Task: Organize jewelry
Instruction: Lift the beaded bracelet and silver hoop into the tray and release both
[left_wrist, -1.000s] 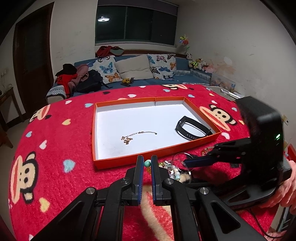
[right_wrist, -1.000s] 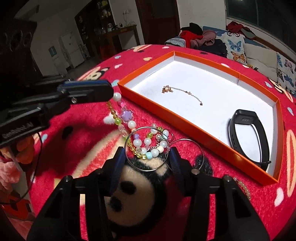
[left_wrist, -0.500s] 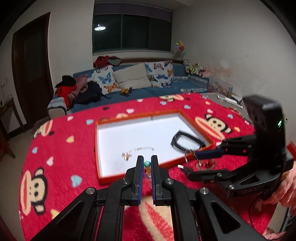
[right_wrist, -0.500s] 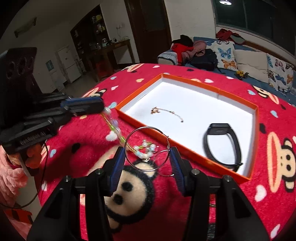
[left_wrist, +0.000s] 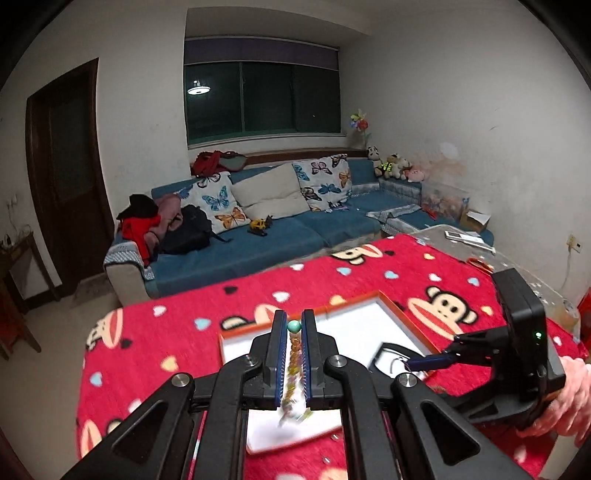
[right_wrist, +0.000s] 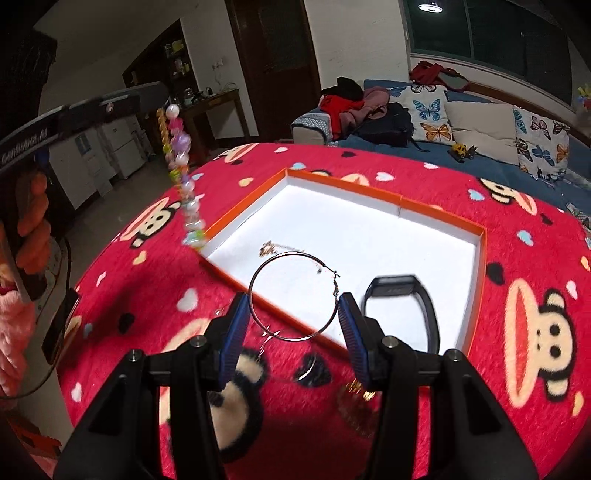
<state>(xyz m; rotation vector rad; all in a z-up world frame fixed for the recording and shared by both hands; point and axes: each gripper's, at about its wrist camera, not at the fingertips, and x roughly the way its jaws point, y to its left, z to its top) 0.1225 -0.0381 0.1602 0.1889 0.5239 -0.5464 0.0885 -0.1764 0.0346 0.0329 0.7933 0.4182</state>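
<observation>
Both grippers have lifted off the red monkey blanket (right_wrist: 535, 229) since a sec ago. Left gripper (left_wrist: 294, 354) is clamped on a bead bracelet (right_wrist: 181, 162): pastel, multicolour, dangling clear of the table beside the orange tray's (right_wrist: 480, 280) near corner. Lettering on that gripper is too blurred to read. Right gripper (right_wrist: 293, 314) pinches a big silver hoop (right_wrist: 258, 273) between its blue pads, raised just over the tray's front rim. Inside tray: thin gold chain (right_wrist: 267, 249), black wristband (right_wrist: 428, 310).

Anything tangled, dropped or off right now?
Nothing dropped. The bead bracelet dangles from the left gripper; the hoop earring is clamped across the right gripper. Another hoop still lies outside the orange tray.
</observation>
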